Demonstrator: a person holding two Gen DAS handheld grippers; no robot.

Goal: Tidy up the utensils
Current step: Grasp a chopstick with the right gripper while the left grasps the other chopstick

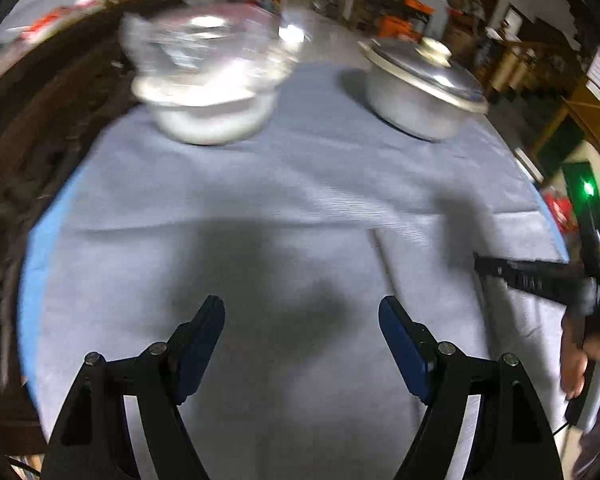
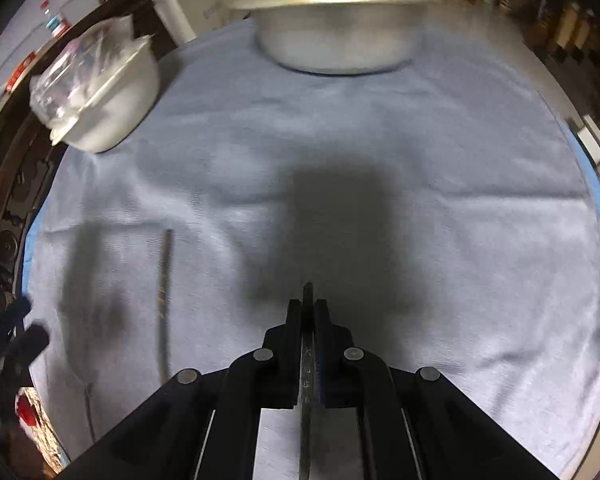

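My right gripper (image 2: 308, 304) is shut on a dark chopstick (image 2: 307, 376) with pale markings, held lengthwise between the jaws above the cloth. A second dark chopstick (image 2: 164, 304) lies on the grey-blue cloth to its left; it shows faintly in the left wrist view (image 1: 386, 258). My left gripper (image 1: 302, 312) is open and empty above the cloth. The right gripper (image 1: 540, 276) shows at the right edge of the left wrist view. A white bowl with a clear lid (image 1: 204, 80) (image 2: 100, 92) stands at the back left.
A metal pot with a lid (image 1: 416, 84) (image 2: 336, 20) stands at the back of the table. The grey-blue cloth (image 1: 300, 184) covers the table. A dark carved wooden edge (image 1: 40, 128) runs along the left. Cluttered shelves lie beyond.
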